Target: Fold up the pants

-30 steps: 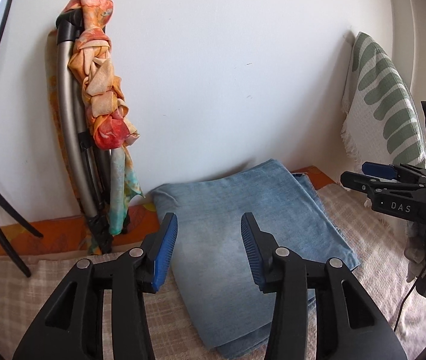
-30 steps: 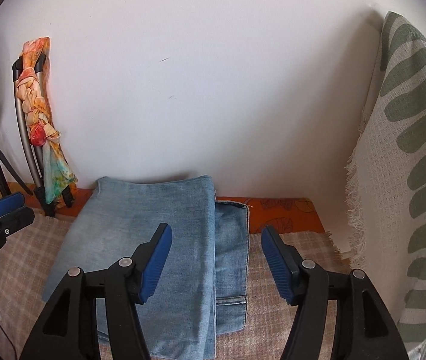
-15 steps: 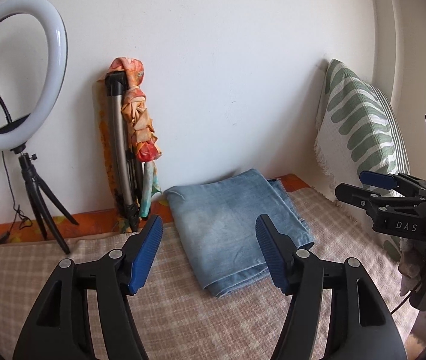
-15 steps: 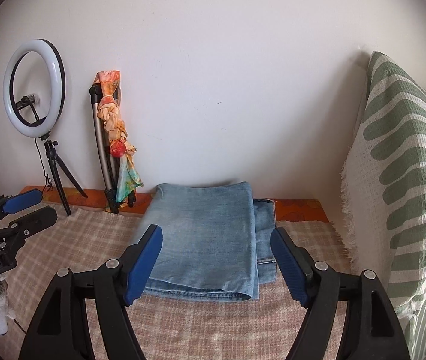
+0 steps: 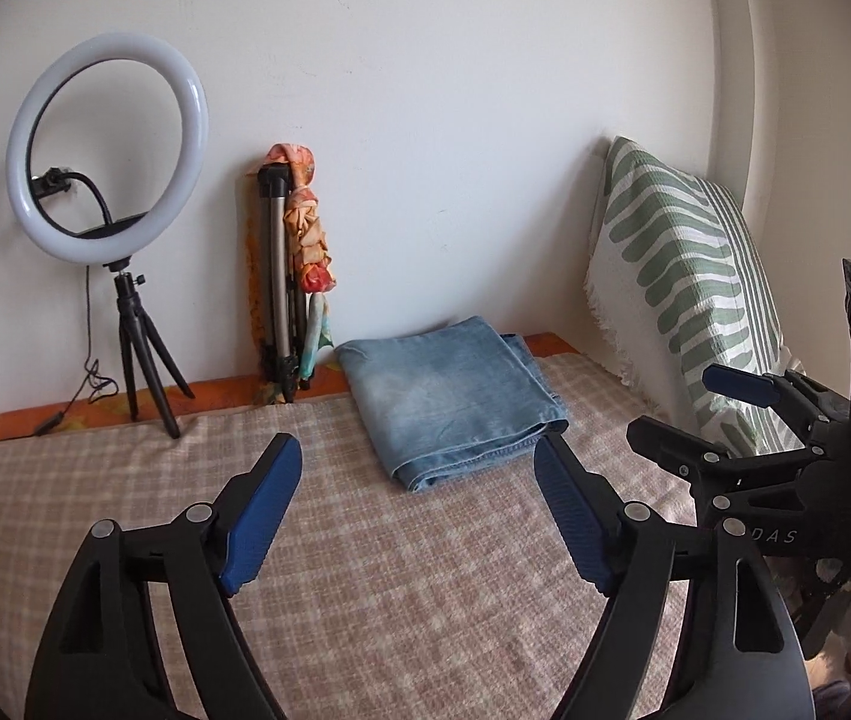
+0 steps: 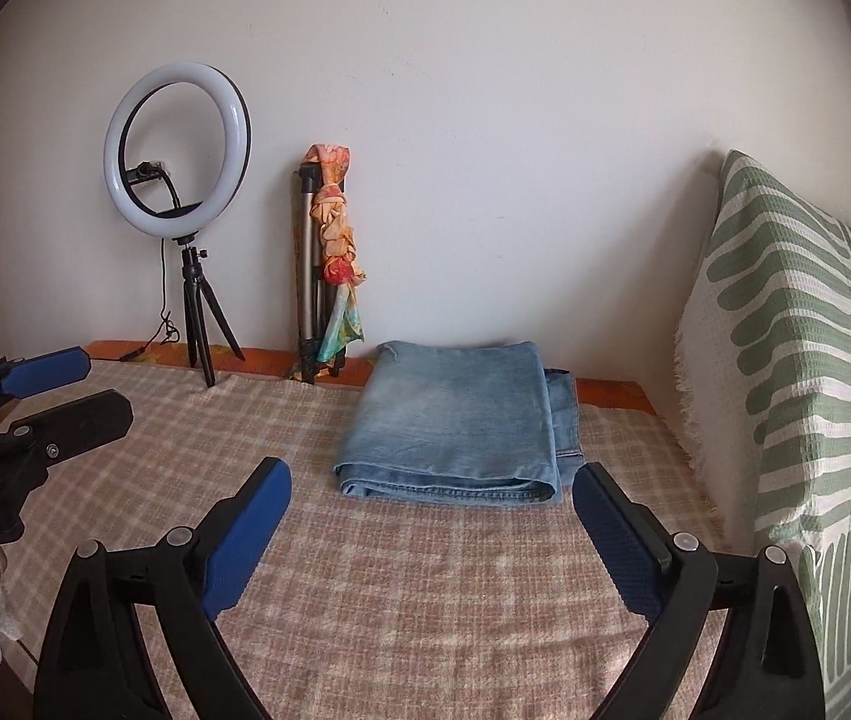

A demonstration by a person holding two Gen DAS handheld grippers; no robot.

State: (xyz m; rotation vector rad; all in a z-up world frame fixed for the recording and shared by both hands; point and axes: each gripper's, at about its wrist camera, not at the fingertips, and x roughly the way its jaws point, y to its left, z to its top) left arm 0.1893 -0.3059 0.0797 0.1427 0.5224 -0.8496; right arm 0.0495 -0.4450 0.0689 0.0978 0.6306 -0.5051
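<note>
Light blue denim pants (image 5: 452, 396) (image 6: 455, 423) lie folded into a flat rectangle on the checked bed cover, close to the white wall. My left gripper (image 5: 416, 450) hovers well short of the pants, its jaws opening with nothing between the blue pads. My right gripper (image 6: 431, 474) is likewise back from the near fold, jaws opening and empty. In the left wrist view the right gripper (image 5: 701, 414) shows at the right edge. The right wrist view catches the left gripper (image 6: 101, 387) at the left edge.
A ring light on a small tripod (image 5: 107, 144) (image 6: 176, 150) stands at the back left. A folded tripod wrapped in an orange scarf (image 5: 296, 276) (image 6: 329, 264) leans on the wall. A green-and-white patterned cushion (image 5: 683, 300) (image 6: 797, 372) rises at the right. The checked cover (image 6: 425, 588) spreads in front.
Both grippers have pulled back and up from the folded pants, which now look smaller and farther off. Both sets of jaws have spread wider. The ring light has come into view.
</note>
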